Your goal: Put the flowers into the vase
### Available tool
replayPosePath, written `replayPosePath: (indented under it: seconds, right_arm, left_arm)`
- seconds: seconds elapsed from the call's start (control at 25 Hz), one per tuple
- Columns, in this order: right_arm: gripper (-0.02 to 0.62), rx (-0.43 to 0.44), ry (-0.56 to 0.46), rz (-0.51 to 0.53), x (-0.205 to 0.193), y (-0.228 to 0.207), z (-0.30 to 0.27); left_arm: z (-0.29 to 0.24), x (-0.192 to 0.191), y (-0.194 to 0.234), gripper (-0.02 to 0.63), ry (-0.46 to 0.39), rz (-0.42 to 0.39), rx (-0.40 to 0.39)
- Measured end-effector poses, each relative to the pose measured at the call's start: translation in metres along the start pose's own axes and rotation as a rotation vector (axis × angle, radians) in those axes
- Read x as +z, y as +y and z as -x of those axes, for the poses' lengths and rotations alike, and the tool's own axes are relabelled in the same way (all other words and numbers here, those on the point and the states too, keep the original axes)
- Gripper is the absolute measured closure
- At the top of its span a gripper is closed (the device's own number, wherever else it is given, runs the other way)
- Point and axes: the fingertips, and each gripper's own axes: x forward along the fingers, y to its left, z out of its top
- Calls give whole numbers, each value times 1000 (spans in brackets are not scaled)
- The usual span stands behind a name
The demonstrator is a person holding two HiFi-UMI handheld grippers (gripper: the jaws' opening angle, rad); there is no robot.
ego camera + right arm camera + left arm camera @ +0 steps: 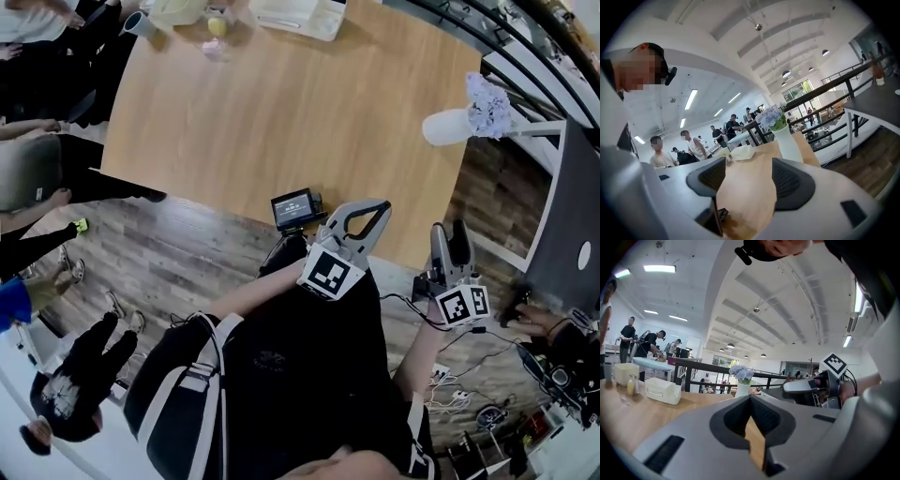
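Your left gripper (380, 206) sits lower middle of head view, jaws pinched together at tips, nothing in them. Your right gripper (450, 230) just right of it, jaws wide apart, only bare table (281, 112) showing between. So 2 empty grippers. Flowers (487, 105), 1 pale blue-purple bunch, already in white vase (450, 127), upper right of head view by table's edge, well apart from both grippers

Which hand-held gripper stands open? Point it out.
The right hand-held gripper: its jaws stand wide apart, nothing between them. The left hand-held gripper has its tips together.
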Motion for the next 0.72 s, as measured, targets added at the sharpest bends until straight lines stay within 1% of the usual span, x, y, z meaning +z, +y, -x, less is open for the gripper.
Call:
replayPosePath:
  seconds: [0.16, 0.24, 0.32, 0.4, 0.48, 0.56, 0.6, 0.72]
  right_arm:
    - [281, 71, -3, -17, -15, 5, 23]
    - [281, 99, -7, -18, -22, 4, 43]
    - [281, 129, -21, -23, -31, 6, 71]
    - [281, 147, -40, -15, -42, 10, 101]
    - [281, 145, -66, -3, -55, 13, 130]
    - [282, 146, -83, -3, -68, 17, 153]
    - [282, 151, -85, -7, -73, 18, 162]
    - [282, 176, -90, -31, -83, 24, 185]
  left_arm:
    - [4, 0, -30, 575, -12, -38, 32]
    - [5, -4, -54, 575, -21, -43, 48]
    - [11, -8, -82, 575, -25, -67, 64]
    - [18, -10, -110, 575, -41, -123, 78]
    - [26, -8, -138, 575, -64, -188, 88]
    - [34, -10, -169, 575, -44, -248, 77]
    - [37, -13, -184, 575, -27, -263, 63]
    - [46, -21, -216, 575, 0, -246, 33]
